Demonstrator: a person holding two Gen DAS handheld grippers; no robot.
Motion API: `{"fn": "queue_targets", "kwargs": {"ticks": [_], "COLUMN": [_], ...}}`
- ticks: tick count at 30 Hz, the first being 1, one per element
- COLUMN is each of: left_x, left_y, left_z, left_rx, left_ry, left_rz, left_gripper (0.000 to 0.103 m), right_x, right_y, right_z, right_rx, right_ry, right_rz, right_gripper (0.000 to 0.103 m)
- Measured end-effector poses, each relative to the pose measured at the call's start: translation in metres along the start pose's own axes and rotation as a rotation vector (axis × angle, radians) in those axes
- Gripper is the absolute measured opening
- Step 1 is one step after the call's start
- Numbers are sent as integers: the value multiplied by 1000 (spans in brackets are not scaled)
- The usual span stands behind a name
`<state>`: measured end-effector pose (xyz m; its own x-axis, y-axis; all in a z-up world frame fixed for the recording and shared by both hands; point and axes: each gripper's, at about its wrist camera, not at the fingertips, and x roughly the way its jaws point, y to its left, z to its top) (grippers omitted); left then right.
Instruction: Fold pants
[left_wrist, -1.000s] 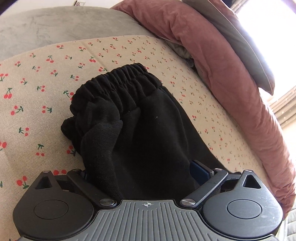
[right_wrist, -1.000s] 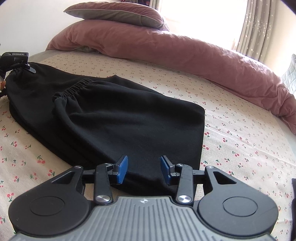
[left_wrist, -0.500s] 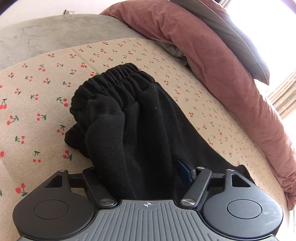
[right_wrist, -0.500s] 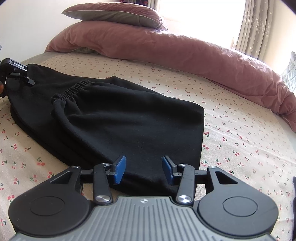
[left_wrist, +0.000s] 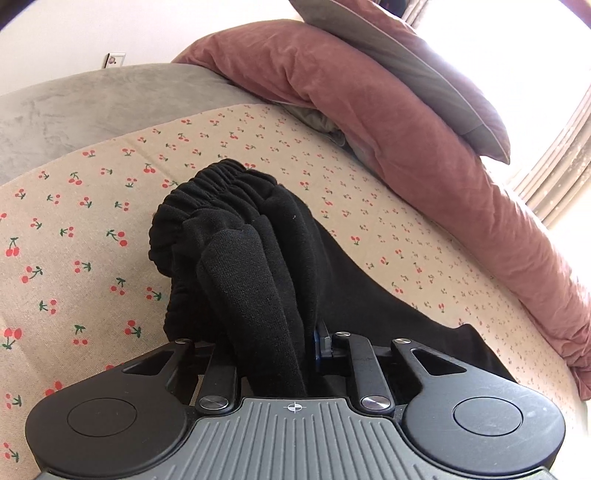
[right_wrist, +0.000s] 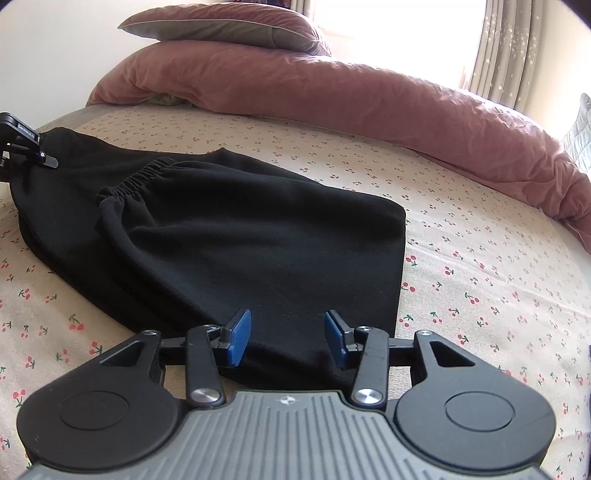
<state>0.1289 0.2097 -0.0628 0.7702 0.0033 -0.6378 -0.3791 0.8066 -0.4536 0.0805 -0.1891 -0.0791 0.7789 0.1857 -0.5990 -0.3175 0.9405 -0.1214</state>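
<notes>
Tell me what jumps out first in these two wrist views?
The black pants lie folded on the cherry-print sheet. The left gripper has just been closing and now pinches a bunched fold of them near the elastic waistband. The right gripper hovers open over their near edge, with the pink duvet heaped behind.

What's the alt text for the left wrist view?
The left gripper, whose jaws have just been closing, pinches a bunched fold of black pants lying on a cherry-print bedsheet. A dusty-pink duvet and a pillow lie behind.
</notes>
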Motion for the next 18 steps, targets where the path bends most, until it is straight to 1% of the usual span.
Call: {"fn": "queue_targets", "kwargs": {"ticks": [3, 7, 9, 12, 16, 18], "left_x": [-5, -11, -16, -28, -48, -56], "left_y": [-1, -5, -11, -24, -43, -54], "left_z": [2, 4, 4, 3, 2, 0], "left_rx": [-14, -22, 6, 75, 141, 167], "left_ry": [-15, -27, -39, -69, -125, -143], "left_rz": [-25, -41, -46, -71, -127, -147], "left_gripper": [16, 16, 15, 15, 14, 14], "right_x": [3, 5, 7, 10, 16, 13], "right_y": [0, -1, -2, -4, -9, -10], "right_z": [-1, -2, -2, -3, -3, -1], "right_rx": [3, 7, 11, 30, 109, 136], "right_ry": [9, 16, 19, 31, 39, 5], "right_rz": [3, 7, 10, 19, 52, 65], "right_gripper": [37, 37, 37, 37, 37, 36]}}
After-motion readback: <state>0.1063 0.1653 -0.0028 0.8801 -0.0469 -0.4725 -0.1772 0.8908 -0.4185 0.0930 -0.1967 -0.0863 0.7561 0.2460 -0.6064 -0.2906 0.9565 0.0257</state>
